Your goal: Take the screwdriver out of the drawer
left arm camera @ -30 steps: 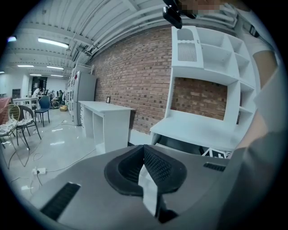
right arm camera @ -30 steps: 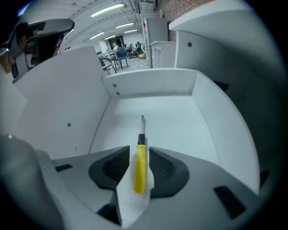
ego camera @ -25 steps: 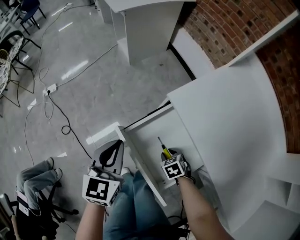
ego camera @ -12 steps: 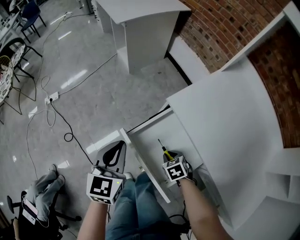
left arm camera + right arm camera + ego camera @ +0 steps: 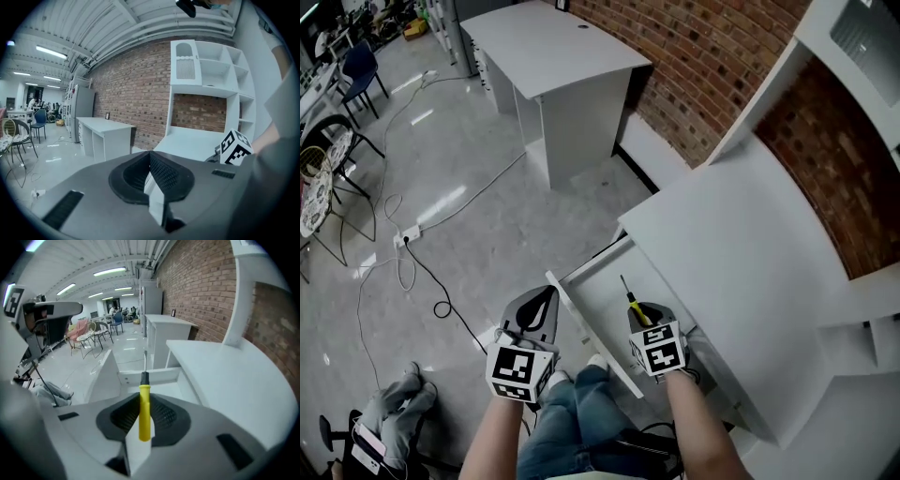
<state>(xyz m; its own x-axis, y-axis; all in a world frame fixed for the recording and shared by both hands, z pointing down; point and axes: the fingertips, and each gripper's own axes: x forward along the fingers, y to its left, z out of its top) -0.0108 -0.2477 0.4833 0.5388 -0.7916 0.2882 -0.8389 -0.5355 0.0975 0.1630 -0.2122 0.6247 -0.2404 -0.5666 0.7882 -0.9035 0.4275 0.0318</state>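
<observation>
A screwdriver with a yellow handle, black collar and thin metal shaft is clamped between the pads of my right gripper, its tip pointing away from me. In the head view the screwdriver sticks out of the right gripper above the open white drawer, which is pulled out from under the white desk top. My left gripper hangs left of the drawer's front panel. Its jaws are shut with nothing between them.
A second white desk stands by the brick wall further off. Cables and a power strip lie on the grey floor at the left, near chairs. The person's jeans-clad legs are below the drawer.
Both grippers have risen. The right one has come up from the drawer floor with the screwdriver in it. The head view has tilted to show more of the room.
</observation>
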